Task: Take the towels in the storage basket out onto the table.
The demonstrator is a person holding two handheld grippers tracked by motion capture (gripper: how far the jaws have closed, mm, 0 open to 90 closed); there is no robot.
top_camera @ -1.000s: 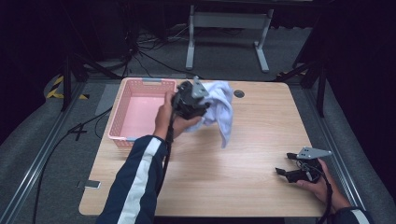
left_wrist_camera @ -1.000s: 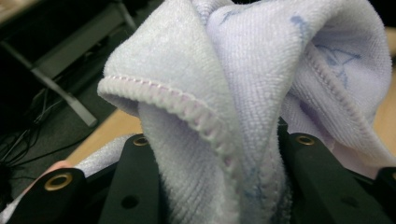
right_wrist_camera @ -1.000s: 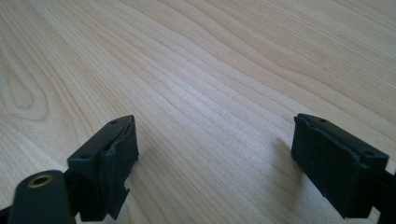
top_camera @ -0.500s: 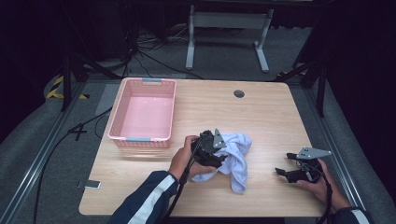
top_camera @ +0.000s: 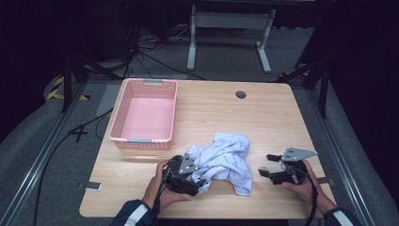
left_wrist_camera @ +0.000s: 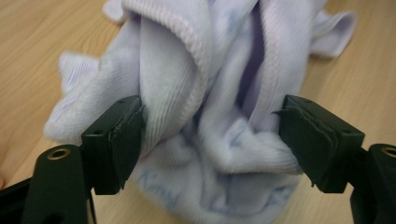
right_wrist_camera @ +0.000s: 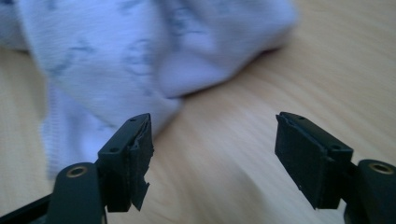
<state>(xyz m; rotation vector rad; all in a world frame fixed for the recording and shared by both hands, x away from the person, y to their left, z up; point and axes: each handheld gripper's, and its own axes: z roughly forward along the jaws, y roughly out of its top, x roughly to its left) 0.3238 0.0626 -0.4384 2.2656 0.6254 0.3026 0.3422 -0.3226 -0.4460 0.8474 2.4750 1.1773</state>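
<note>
Two grippers work at the near edge of the wooden table (top_camera: 282,108). Left gripper (top_camera: 203,181), at about 7 o'clock in the high view, sits against the near-left side of the crumpled white garment (top_camera: 225,160). Its jaws have just been opening; in the left gripper view they stand wide, with folds of the garment (left_wrist_camera: 210,84) bunched between them. The cloth brushes the inner faces of both pads, but the jaws do not pinch it, and the garment lies on the tabletop.

Right gripper (top_camera: 264,165), at about 5 o'clock, is held in the person's right hand (top_camera: 303,186), just beside the garment's right edge and apart from it. Its jaws have just been closing slightly, yet remain wide apart with bare wood between them; the garment (right_wrist_camera: 140,51) lies just beyond the left jaw tip.

Garment position: near-centre of the table, between the two grippers.

Farther off, at 10 o'clock, a pink basket (top_camera: 120,127) stands near the table's left edge, well apart from the garment. Interior looks bare.
</note>
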